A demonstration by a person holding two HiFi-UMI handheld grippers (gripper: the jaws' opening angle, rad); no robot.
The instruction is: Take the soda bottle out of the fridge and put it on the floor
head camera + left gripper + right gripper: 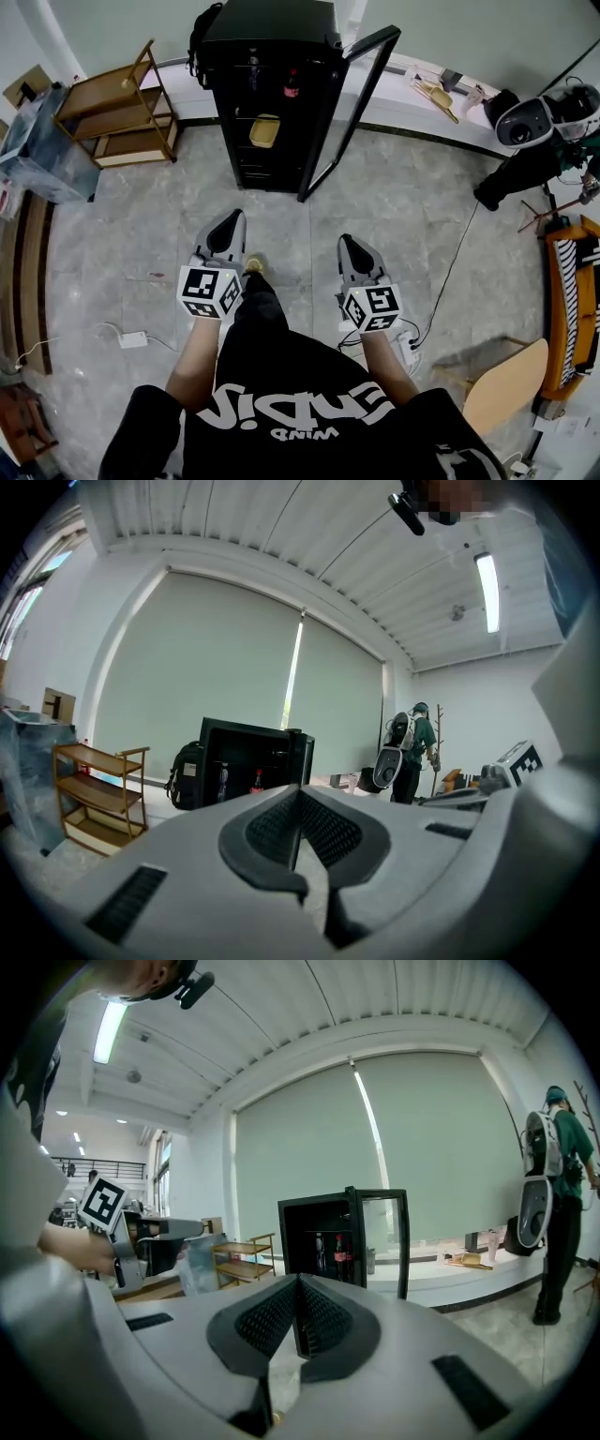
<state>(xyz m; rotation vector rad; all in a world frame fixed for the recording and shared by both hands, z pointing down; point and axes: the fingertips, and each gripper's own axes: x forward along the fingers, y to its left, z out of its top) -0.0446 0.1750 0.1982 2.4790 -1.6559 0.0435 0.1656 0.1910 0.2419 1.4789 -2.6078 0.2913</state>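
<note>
The soda bottle (pixel 292 86), dark with a red label, stands on an upper shelf inside the black fridge (pixel 272 56), whose glass door (pixel 349 108) is swung open to the right. In the left gripper view the bottle (pixel 257 782) is far ahead, and in the right gripper view the bottle (pixel 340 1258) stands beside a clear one. My left gripper (pixel 228 217) and right gripper (pixel 345 241) are held side by side above the floor, well short of the fridge. Both are shut with nothing between their pads.
A wooden shelf rack (pixel 117 108) stands left of the fridge, with a black backpack (pixel 199 37) between them. A yellow container (pixel 264 130) sits on a lower fridge shelf. A person (pixel 553 1213) with a backpack machine stands at the right. Cables (pixel 450 272) and a power strip (pixel 133 339) lie on the floor.
</note>
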